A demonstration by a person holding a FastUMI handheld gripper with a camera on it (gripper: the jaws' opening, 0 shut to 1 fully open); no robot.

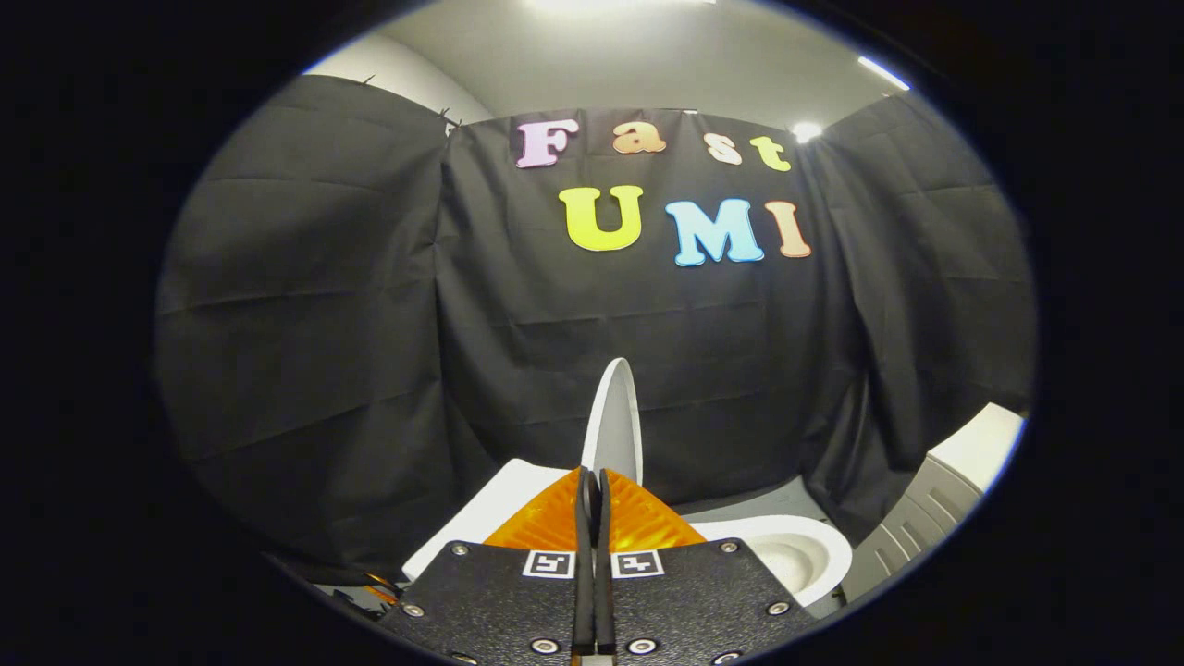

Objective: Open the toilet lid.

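Between the fingertips of the claw [593,481] sits the edge of the toilet lid [615,421], raised near upright; fingers look pinched on it. Bowl [795,555] lies open to the right. Risk: thin grip slips, lid slams down.

Gripper [592,490]: two flat fingers pressed together — no gap
Body plates: black, textured, silver screws along the edges
Markings: two square black-and-white tags

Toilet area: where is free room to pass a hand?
Free: the gap between the raised toilet lid and the black cloth wall. Crowded: the gripper, fingers closed on the lid's edge, beside the toilet bowl.
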